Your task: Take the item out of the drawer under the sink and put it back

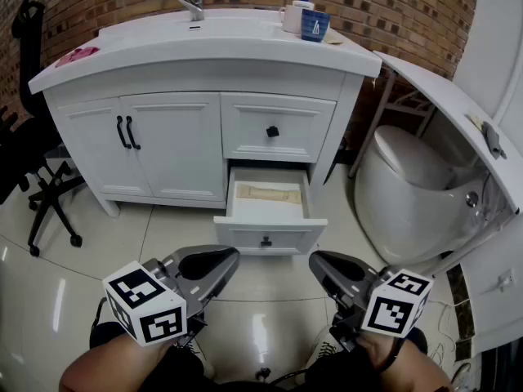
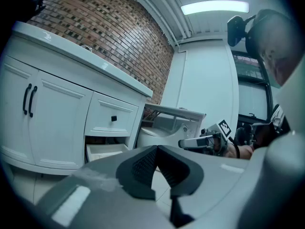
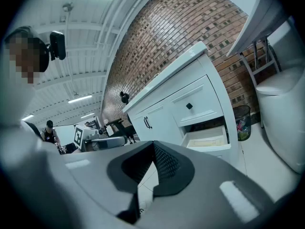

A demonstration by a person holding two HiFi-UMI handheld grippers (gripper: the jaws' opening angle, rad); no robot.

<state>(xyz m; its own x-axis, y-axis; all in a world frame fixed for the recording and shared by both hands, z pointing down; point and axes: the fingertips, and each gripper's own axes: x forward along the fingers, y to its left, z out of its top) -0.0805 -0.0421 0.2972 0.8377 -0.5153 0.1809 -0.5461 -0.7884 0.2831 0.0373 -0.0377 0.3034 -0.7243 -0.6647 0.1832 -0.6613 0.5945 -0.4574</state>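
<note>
Fingers (image 2: 140,168) pressed together on the left gripper (image 2: 156,149) and likewise on the right gripper (image 3: 153,144), nothing between either pair, both held low and side by side, well short of the cabinet. Flat tan packet (image 1: 268,193) lying crosswise on the floor of the open lower drawer (image 1: 245,231), toward its back, apart from the side walls judging by the head view. Looks thin and probably limp, so better to part one pair of fingers before reaching in, not over the packet. Come down steeply onto one long edge, slide one finger under a lifted edge where possible, and close gently near the middle to keep the ends from drooping. Mind the closed upper drawer (image 1: 274,129) directly above: seemingly little headroom at the back, so enter over the front lip and angle in. Keep the spare gripper off the drawer front to avoid nudging it shut. Lift up and back, clear of the white vanity (image 1: 172,145). No trouble expected from the white rounded fixture (image 1: 400,178) at the right or the office chair (image 1: 24,149) at the left, both well apart from the likely path.
</note>
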